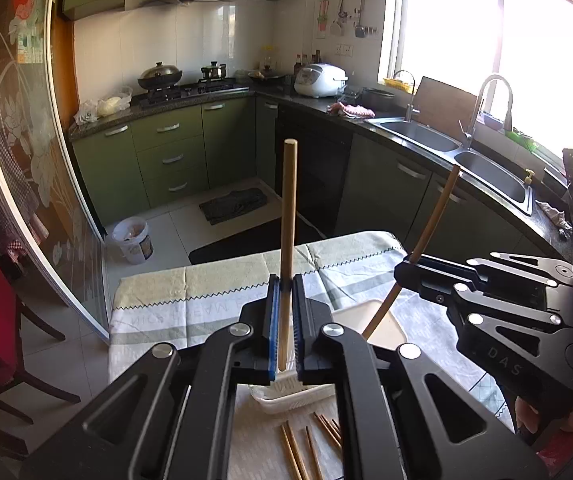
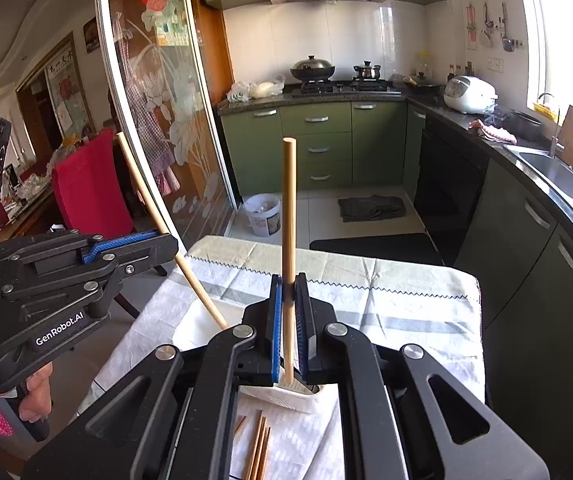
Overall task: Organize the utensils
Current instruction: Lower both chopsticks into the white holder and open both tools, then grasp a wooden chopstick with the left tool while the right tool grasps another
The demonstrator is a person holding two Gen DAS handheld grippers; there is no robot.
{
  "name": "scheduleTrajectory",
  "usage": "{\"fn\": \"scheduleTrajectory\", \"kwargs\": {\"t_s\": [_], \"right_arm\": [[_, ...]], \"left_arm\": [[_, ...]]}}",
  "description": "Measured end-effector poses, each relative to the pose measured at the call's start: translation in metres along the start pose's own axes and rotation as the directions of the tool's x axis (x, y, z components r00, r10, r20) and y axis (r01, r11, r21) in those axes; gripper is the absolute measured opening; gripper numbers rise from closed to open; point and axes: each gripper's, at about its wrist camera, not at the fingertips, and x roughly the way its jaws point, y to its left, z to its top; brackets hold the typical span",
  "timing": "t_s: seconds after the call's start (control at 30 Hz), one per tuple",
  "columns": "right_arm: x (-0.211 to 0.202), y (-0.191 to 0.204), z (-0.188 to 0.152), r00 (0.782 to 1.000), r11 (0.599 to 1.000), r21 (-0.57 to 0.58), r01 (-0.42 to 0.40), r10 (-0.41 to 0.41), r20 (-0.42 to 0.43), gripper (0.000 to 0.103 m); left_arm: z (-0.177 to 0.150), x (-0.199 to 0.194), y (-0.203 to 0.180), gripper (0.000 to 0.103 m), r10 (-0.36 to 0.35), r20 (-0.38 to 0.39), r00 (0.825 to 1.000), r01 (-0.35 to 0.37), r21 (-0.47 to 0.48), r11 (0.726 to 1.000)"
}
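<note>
A wok (image 1: 160, 74) and a small pot (image 1: 213, 70) sit on the stove — a white rice cooker (image 1: 320, 80) stands near the corner. A double sink (image 1: 458, 152) lies under the window; a white bucket (image 1: 133, 240) stands on the floor.

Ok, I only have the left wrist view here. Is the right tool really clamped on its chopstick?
Observer: Yes. In the right wrist view the right tool has both blue pads pressed on the chopstick, which stands upright.
Operator: Where is its lower end? My own tool hides that.
Observer: It lines up with the rim of the white holder. I cannot tell if it touches.
Operator: And what is behind my left tool?
Observer: A hand grips the handle under the left tool.
</note>
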Motion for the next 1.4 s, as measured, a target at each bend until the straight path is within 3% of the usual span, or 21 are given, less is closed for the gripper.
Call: {"fn": "scheduleTrajectory", "kwargs": {"t_s": [0.13,0.27,0.37,0.47,0.63,0.8,0.93,1.0,1.23,1.33,1.4], "right_arm": [[0.012,-0.001,-0.012,1.000,1.000,0.000,0.006,-0.006,-0.023,0.008],[0.004,0.000,-0.014,1.000,1.000,-0.005,0.011,-0.012,-0.009,0.009],[-0.016,0.000,-0.017,1.000,1.000,-0.004,0.004,-0.004,0.030,0.009],[-0.045,0.002,-0.026,0.997,1.000,-0.011,0.000,0.001,0.080,0.016],[-0.077,-0.003,-0.055,0.995,1.000,-0.009,-0.011,0.012,0.099,0.018],[-0.088,-0.013,-0.106,0.998,1.000,0.013,-0.021,0.021,0.051,0.024],[-0.083,-0.016,-0.142,0.999,0.999,0.033,-0.036,0.036,-0.007,0.024],[-0.079,-0.017,-0.157,0.998,0.998,0.041,-0.043,0.044,-0.035,0.024],[-0.068,-0.025,-0.179,0.995,0.997,0.066,-0.041,0.047,-0.090,0.024],[-0.062,-0.028,-0.179,0.993,0.996,0.070,-0.046,0.053,-0.102,0.023],[-0.056,-0.027,-0.181,0.991,0.996,0.069,-0.054,0.061,-0.118,0.024]], "left_arm": [[-0.012,0.006,0.003,0.008,-0.006,-0.029,1.000,0.006,-0.005,1.000],[-0.015,-0.005,0.007,0.024,-0.012,-0.018,1.000,0.012,-0.007,1.000],[-0.016,-0.024,0.006,0.030,-0.023,0.006,1.000,0.023,-0.009,1.000],[-0.025,-0.047,0.006,0.040,-0.041,0.024,0.999,0.042,-0.018,0.999],[-0.067,-0.059,0.011,0.054,-0.068,-0.032,0.997,0.067,-0.045,0.997],[-0.128,-0.021,0.018,0.055,-0.108,-0.185,0.977,0.090,-0.106,0.990],[-0.167,0.028,0.024,0.052,-0.148,-0.323,0.935,0.090,-0.187,0.978],[-0.179,0.046,0.026,0.042,-0.159,-0.375,0.913,0.082,-0.213,0.974],[-0.200,0.075,0.021,0.037,-0.164,-0.457,0.874,0.067,-0.222,0.973],[-0.200,0.079,0.017,0.036,-0.143,-0.469,0.872,0.054,-0.198,0.979],[-0.202,0.084,0.014,0.027,-0.131,-0.490,0.862,0.042,-0.188,0.981]]}}
